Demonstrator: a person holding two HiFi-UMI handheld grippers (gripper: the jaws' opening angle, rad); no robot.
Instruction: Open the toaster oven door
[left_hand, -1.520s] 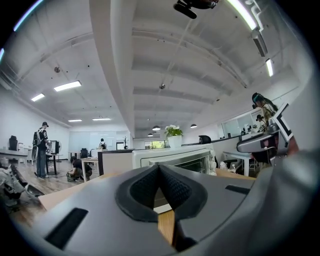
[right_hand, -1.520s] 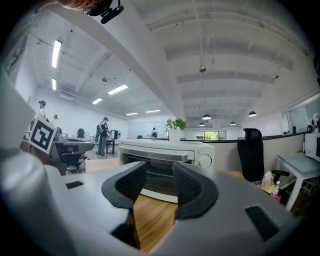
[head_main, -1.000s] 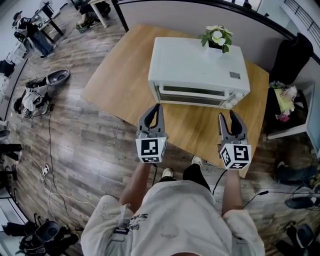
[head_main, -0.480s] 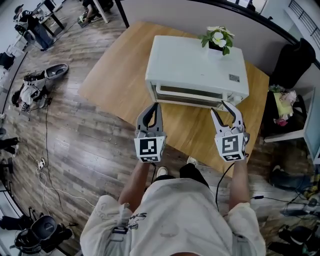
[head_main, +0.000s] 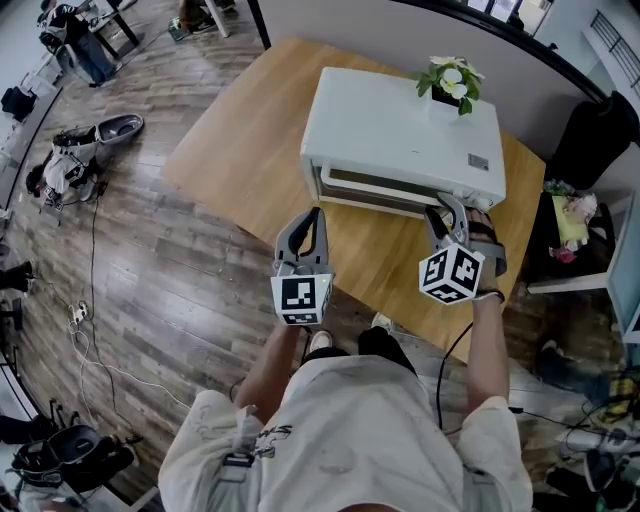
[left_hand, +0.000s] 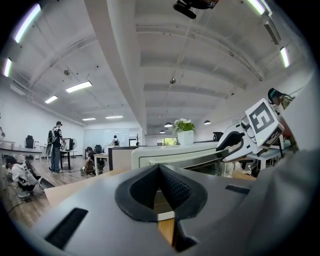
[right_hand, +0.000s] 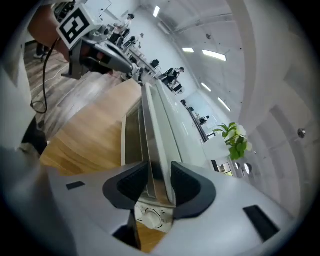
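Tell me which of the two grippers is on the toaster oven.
The right gripper: rolled sideways, its jaws have just been closing on the door handle between them. The left gripper hangs short of the oven, shut.

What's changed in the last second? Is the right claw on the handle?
The right claw moved forward to the oven, rolled onto its side and has just been closing on the handle, which its pads now seem to grip. The left claw stayed put, shut and empty; the door is still closed.
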